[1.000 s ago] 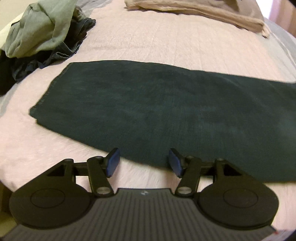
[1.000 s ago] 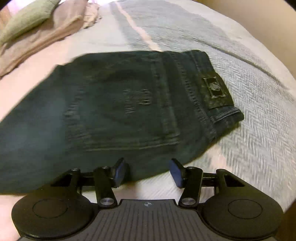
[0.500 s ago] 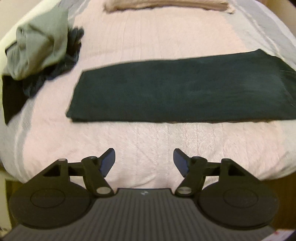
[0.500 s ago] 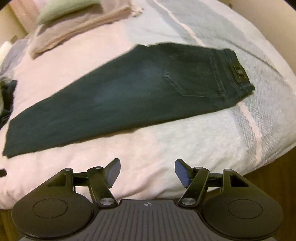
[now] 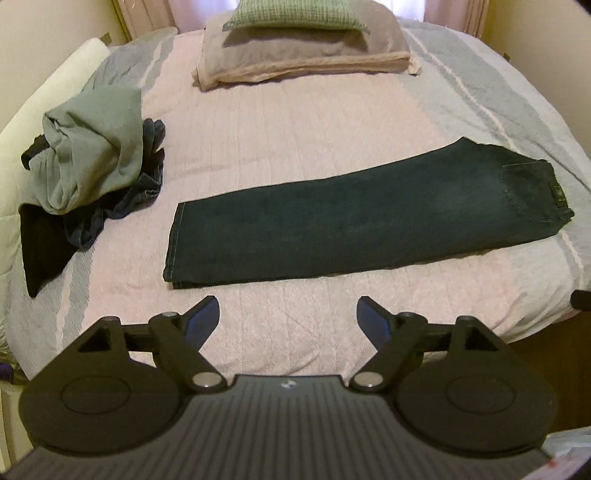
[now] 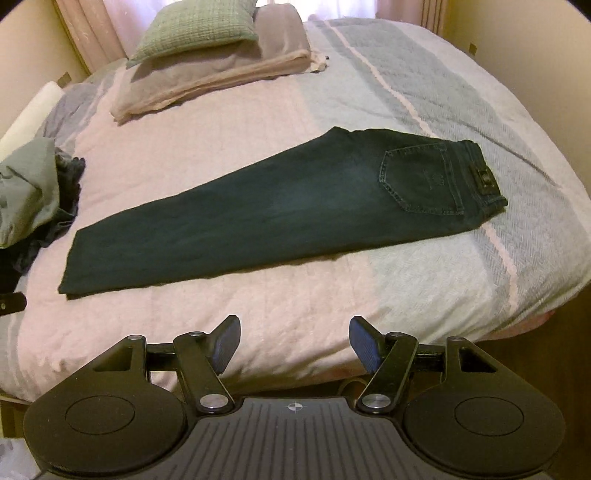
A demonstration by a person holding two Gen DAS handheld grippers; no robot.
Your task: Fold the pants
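A bed [image 5: 295, 122] fills both views, covered by a quilted spread in pale pink with grey and white stripes down each side. At the head edge a green cushion [image 5: 295, 13] is stacked on a taupe pillow [image 5: 306, 48], with folded beige cloth beneath it. Pink curtains are seen behind the head of the bed, and cream walls on either side. A white bolster [image 5: 48, 96] is laid along the left edge.

The dark pants [image 5: 354, 218], folded lengthwise with one leg over the other, are laid flat across the bed nearer the foot edge, hem toward the left edge and waistband toward the right, back pocket and leather patch [image 6: 484, 181] facing up. A heap of crumpled clothes [image 5: 92, 162], grey-green over dark denim and black, is piled near the left edge, apart from the hem.

The left gripper [image 5: 288, 317] is held above the foot edge, its jaws spread wide and just opened further, nothing between them. The right gripper [image 6: 293, 341] is likewise raised over the foot edge, jaws parted and empty.
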